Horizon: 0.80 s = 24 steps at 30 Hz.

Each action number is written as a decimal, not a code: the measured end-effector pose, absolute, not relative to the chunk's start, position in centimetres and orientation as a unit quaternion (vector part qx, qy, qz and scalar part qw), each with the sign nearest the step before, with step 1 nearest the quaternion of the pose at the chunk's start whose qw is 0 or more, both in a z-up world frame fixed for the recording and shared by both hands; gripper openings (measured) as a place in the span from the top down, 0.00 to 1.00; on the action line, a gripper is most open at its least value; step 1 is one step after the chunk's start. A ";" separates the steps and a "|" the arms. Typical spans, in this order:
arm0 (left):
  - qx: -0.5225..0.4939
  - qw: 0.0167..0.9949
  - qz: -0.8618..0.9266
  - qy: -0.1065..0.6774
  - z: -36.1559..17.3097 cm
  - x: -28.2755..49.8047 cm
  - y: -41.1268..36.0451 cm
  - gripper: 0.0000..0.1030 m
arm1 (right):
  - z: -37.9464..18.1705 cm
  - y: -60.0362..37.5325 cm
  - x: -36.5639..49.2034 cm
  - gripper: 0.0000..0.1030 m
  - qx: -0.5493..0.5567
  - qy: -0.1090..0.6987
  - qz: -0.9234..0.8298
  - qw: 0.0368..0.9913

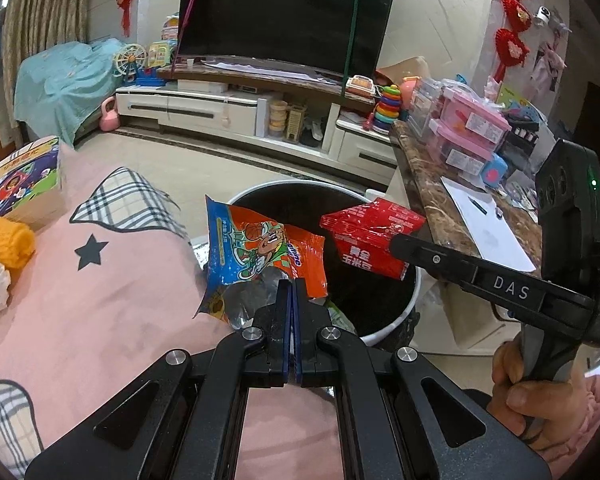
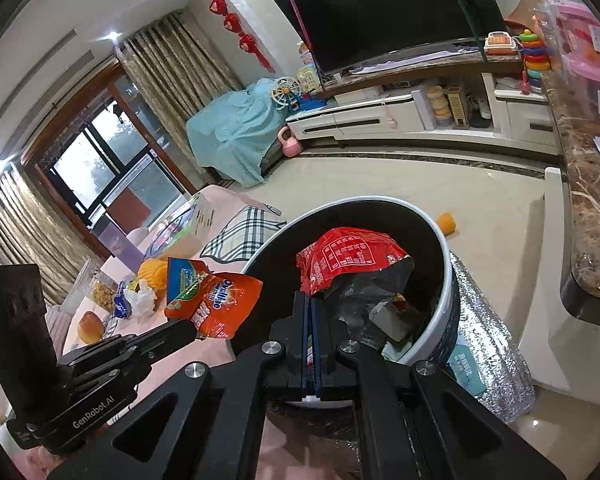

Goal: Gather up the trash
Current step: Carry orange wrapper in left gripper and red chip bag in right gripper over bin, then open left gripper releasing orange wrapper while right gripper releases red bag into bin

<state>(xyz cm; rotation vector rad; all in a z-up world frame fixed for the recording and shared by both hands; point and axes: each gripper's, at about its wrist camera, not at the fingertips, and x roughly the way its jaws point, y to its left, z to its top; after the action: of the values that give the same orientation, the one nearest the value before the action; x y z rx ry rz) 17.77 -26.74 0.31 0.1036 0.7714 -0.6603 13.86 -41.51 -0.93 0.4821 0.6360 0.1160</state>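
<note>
Living room. Glossy cream tiled floor [image 2: 384,176] with dark border strip. White TV cabinet [image 1: 204,110] bearing large dark television [image 1: 284,12]. Beige curtains [image 2: 180,64] flanking wood-framed glass doors [image 2: 100,168], daylight beyond. Red hanging ornaments [image 1: 514,20] on white wall. Teal-sheeted furniture [image 1: 60,84]. Brown marble-topped desk [image 2: 588,184].

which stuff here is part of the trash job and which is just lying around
Part of the job:
- orange snack wrapper, pinched in the left gripper
- red snack wrapper, pinched in the right gripper
- white-rimmed bin, both wrappers over or near its opening

Just lying about:
- television
- pink kettlebell
- stacking-ring toy
- colourful box
</note>
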 end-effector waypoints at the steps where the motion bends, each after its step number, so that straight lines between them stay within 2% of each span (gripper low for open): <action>1: 0.051 0.872 -0.316 0.370 0.3 17.8 -26.9 0.99 | -0.9 -41.6 14.0 0.99 0.235 0.311 0.056 0.919; 24: 0.057 0.862 -0.318 0.390 -0.7 19.0 -28.4 0.99 | -1.5 -43.0 15.6 0.96 0.245 0.327 0.057 0.911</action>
<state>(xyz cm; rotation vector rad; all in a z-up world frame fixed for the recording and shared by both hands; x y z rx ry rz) 19.00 -28.37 -0.75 0.1189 0.8190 -0.6668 15.63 -42.97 -1.52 0.5043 0.6748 0.1185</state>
